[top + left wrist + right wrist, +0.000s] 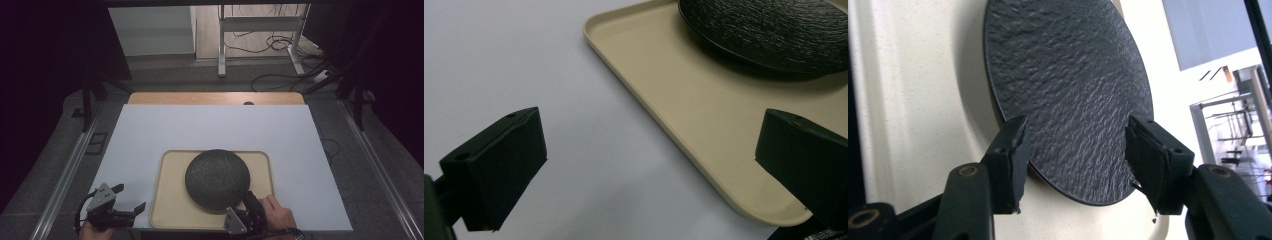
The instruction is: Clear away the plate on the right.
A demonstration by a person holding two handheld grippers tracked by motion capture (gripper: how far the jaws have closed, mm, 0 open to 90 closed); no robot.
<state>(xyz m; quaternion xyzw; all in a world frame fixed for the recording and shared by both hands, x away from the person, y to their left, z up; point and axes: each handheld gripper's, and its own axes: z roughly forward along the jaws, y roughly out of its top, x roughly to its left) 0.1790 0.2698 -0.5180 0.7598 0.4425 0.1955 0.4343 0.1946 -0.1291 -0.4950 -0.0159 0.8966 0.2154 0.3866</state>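
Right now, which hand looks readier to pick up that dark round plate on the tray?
The right. The right gripper sits at the dark plate, its jaws either side of the near rim but apart from it. The left gripper is open over the white sheet, beside the tray.

The round black plate (1073, 90) has a rough, matt, stone-like texture. The beige plastic tray (684, 100) looks smooth with a slight sheen.
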